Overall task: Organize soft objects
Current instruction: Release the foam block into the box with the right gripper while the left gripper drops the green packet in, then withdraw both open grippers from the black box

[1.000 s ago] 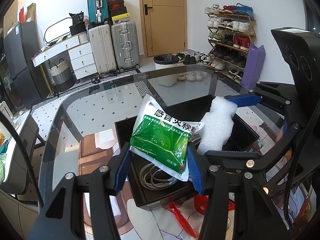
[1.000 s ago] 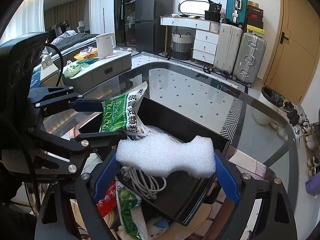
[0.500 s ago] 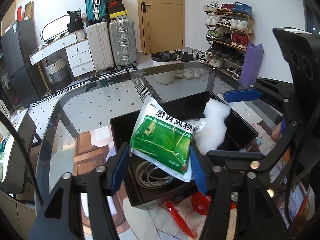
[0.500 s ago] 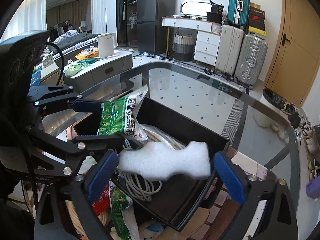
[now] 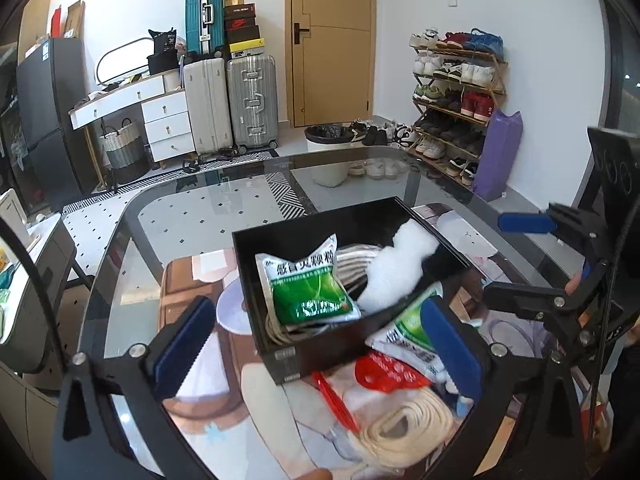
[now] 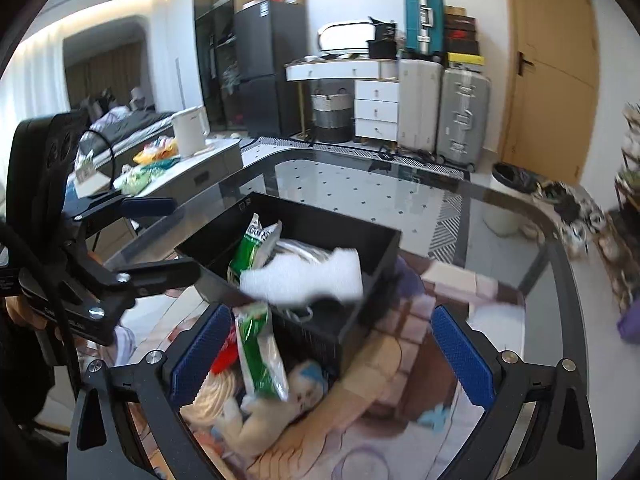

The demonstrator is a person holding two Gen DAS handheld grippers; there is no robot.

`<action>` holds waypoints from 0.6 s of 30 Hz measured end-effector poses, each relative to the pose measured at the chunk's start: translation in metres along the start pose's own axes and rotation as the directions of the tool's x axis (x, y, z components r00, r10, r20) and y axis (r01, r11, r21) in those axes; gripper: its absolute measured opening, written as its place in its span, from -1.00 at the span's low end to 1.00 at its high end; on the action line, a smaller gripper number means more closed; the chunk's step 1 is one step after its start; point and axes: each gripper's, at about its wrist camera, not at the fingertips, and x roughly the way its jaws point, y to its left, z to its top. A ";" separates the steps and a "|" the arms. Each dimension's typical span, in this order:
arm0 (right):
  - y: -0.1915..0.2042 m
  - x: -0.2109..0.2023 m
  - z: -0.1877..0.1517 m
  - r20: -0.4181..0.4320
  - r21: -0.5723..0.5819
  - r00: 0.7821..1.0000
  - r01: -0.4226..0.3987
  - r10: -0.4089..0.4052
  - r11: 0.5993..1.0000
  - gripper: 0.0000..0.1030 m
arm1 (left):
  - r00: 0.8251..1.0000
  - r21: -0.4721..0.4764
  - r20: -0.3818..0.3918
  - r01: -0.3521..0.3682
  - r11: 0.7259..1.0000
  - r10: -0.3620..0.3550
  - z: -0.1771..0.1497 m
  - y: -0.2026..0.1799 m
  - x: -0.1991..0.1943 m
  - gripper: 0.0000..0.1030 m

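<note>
A black open box (image 5: pixel 444 248) (image 6: pixel 384 256) stands on the glass table. Inside lie a green-and-white sachet (image 5: pixel 308 288) (image 6: pixel 250 248), a white foam block (image 5: pixel 400 268) (image 6: pixel 304 280) and a coiled grey cable (image 5: pixel 354 258). My left gripper (image 5: pixel 320 344) is open and empty, just in front of the box. My right gripper (image 6: pixel 328 356) is open and empty, also in front of the box. In front of the box lie another green sachet (image 5: pixel 412 332) (image 6: pixel 258 352), a red plastic item (image 5: pixel 388 368), a cream rolled strap (image 5: pixel 404 432) and a plush toy (image 6: pixel 280 400).
The glass table (image 5: pixel 192 216) (image 6: pixel 500 208) has a printed mat under the box. Each gripper shows at the side of the other's view: the right gripper (image 5: pixel 560 260) and the left gripper (image 6: pixel 120 240). Suitcases, drawers, a bin and a shoe rack stand beyond the table.
Both grippers opened and pulled back. The sachet and the foam block were let go and now lie in the box.
</note>
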 end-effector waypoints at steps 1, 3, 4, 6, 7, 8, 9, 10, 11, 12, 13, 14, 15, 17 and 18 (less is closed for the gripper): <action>-0.002 -0.003 -0.005 -0.004 0.022 1.000 0.002 -0.001 1.000 0.99 | 1.000 -0.003 0.000 0.001 1.000 -0.001 -0.003 0.000 -0.002 1.00; -0.005 -0.005 -0.015 -0.016 0.055 1.000 -0.001 0.002 0.998 0.99 | 1.000 -0.014 0.004 0.003 1.000 -0.003 -0.009 0.001 -0.008 1.00; -0.005 -0.005 -0.019 -0.022 0.064 1.000 0.001 0.000 0.998 0.99 | 1.000 -0.019 0.005 0.001 1.000 -0.001 -0.011 0.001 -0.009 1.00; -0.002 -0.004 -0.027 -0.037 0.078 0.999 0.010 -0.007 0.997 0.99 | 1.000 -0.032 0.000 -0.003 0.999 0.003 -0.017 0.002 -0.012 1.00; -0.002 -0.004 -0.031 -0.044 0.085 0.999 0.012 -0.008 0.996 0.99 | 1.000 -0.039 -0.003 -0.004 0.999 0.004 -0.020 0.003 -0.012 1.00; -0.001 -0.003 -0.034 -0.050 0.092 0.999 0.012 -0.008 0.996 0.99 | 1.000 -0.046 -0.008 -0.005 0.999 0.004 -0.024 0.003 -0.013 1.00; 0.000 -0.002 -0.038 -0.061 0.100 0.998 0.009 -0.003 0.995 0.99 | 1.000 -0.050 -0.012 -0.008 0.999 0.007 -0.026 0.004 -0.012 1.00; 0.000 -0.001 -0.039 -0.067 0.103 0.998 0.008 -0.001 0.995 0.99 | 1.000 -0.053 -0.017 -0.012 0.999 0.011 -0.028 0.004 -0.012 1.00; 0.001 0.001 -0.041 -0.075 0.106 0.997 0.009 -0.001 0.994 0.99 | 1.000 -0.054 -0.019 -0.015 0.998 0.014 -0.031 0.004 -0.012 1.00; 0.002 0.002 -0.044 -0.082 0.106 0.997 0.006 0.002 0.994 0.99 | 1.000 -0.055 -0.021 -0.016 0.998 0.015 -0.033 0.004 -0.012 1.00; 0.003 0.004 -0.046 -0.086 0.106 0.996 0.003 0.006 0.994 0.99 | 1.000 -0.056 -0.022 -0.018 0.998 0.017 -0.035 0.004 -0.012 1.00; 0.004 0.005 -0.048 -0.091 0.107 0.996 0.002 0.008 0.994 0.99 | 1.000 -0.058 -0.022 -0.021 0.998 0.020 -0.037 0.004 -0.012 1.00; 0.005 0.007 -0.049 -0.096 0.107 0.995 -0.001 0.011 0.994 0.99 | 0.999 -0.059 -0.022 -0.025 0.998 0.023 -0.038 0.004 -0.012 1.00; 0.007 0.008 -0.052 -0.098 0.106 0.995 -0.007 0.017 0.994 0.99 | 0.999 -0.068 -0.023 -0.028 0.997 0.027 -0.041 0.005 -0.011 1.00; 0.008 0.008 -0.053 -0.100 0.103 0.995 -0.009 0.019 0.995 0.99 | 0.999 -0.073 -0.023 -0.026 0.997 0.025 -0.042 0.006 -0.010 1.00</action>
